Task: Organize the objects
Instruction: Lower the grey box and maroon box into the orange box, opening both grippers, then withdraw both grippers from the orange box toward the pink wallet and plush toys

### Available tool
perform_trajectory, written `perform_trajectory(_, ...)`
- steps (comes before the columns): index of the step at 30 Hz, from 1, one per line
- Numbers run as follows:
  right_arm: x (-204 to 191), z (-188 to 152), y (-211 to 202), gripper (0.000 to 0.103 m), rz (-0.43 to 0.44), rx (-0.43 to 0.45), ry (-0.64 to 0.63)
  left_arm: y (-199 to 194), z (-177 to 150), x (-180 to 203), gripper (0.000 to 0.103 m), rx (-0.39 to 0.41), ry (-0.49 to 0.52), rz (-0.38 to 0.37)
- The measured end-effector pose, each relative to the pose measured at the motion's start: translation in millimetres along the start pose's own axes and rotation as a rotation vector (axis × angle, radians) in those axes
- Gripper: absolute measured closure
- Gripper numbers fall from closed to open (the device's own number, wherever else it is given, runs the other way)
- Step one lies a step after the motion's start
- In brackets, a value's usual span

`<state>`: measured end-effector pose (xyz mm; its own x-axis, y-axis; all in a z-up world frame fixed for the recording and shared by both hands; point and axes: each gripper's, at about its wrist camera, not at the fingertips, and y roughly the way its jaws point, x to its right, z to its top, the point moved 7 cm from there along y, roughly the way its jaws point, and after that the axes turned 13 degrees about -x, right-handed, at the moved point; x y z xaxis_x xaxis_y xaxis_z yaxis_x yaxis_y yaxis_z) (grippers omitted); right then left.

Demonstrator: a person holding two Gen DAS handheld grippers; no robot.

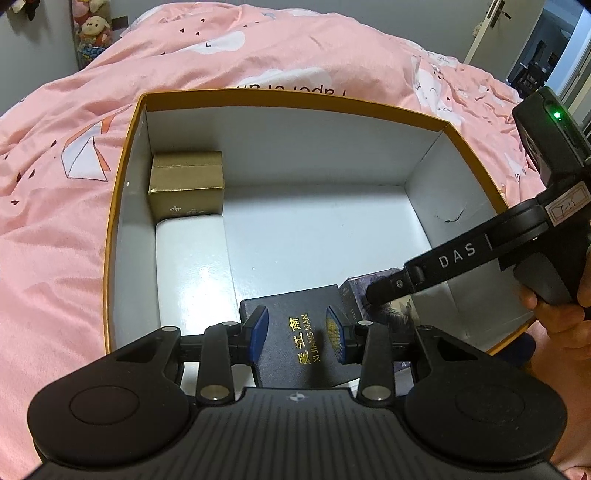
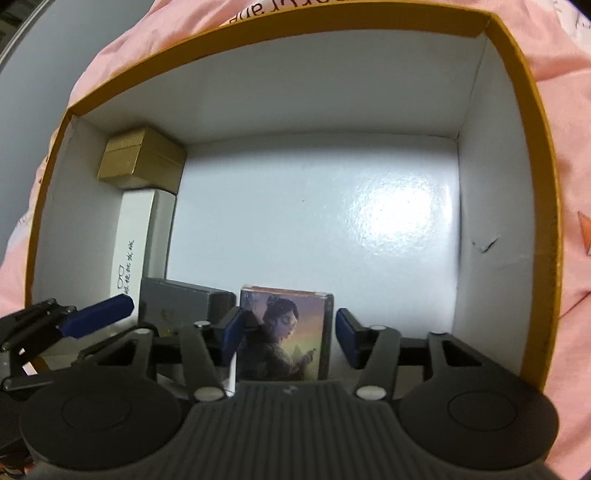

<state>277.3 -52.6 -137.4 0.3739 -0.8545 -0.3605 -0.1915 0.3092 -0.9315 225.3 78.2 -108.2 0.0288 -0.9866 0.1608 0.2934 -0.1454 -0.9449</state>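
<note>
A large orange-rimmed box (image 1: 125, 155) with a white inside lies on the bed. In it, along the left wall, are a gold box (image 1: 186, 184) and a long white box (image 1: 192, 266). My left gripper (image 1: 297, 332) is open, its blue pads on both sides of a dark grey box (image 1: 295, 325) with gold lettering at the near wall. My right gripper (image 2: 288, 338) is open around an illustrated box (image 2: 284, 332) showing a woman, beside the grey box (image 2: 181, 302). The right gripper also shows in the left wrist view (image 1: 384, 291).
A pink duvet (image 1: 277, 48) surrounds the large box (image 2: 535, 147). The gold box (image 2: 140, 158) and white box (image 2: 133, 240) show at the left. Plush toys (image 1: 92, 29) hang far left. A doorway (image 1: 535, 48) is far right.
</note>
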Motion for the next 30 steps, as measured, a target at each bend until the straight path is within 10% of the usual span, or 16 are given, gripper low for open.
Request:
perform_trajectory(20,6.2,-7.5,4.6,0.072,0.091,-0.041,0.051,-4.9,-0.8,1.9,0.059,0.055,0.015,-0.010)
perform_trajectory(30,-29.6,-56.7,-61.0,0.071,0.036,0.281,-0.124,-63.6,-19.6,21.7,0.059,0.221,0.053,-0.075)
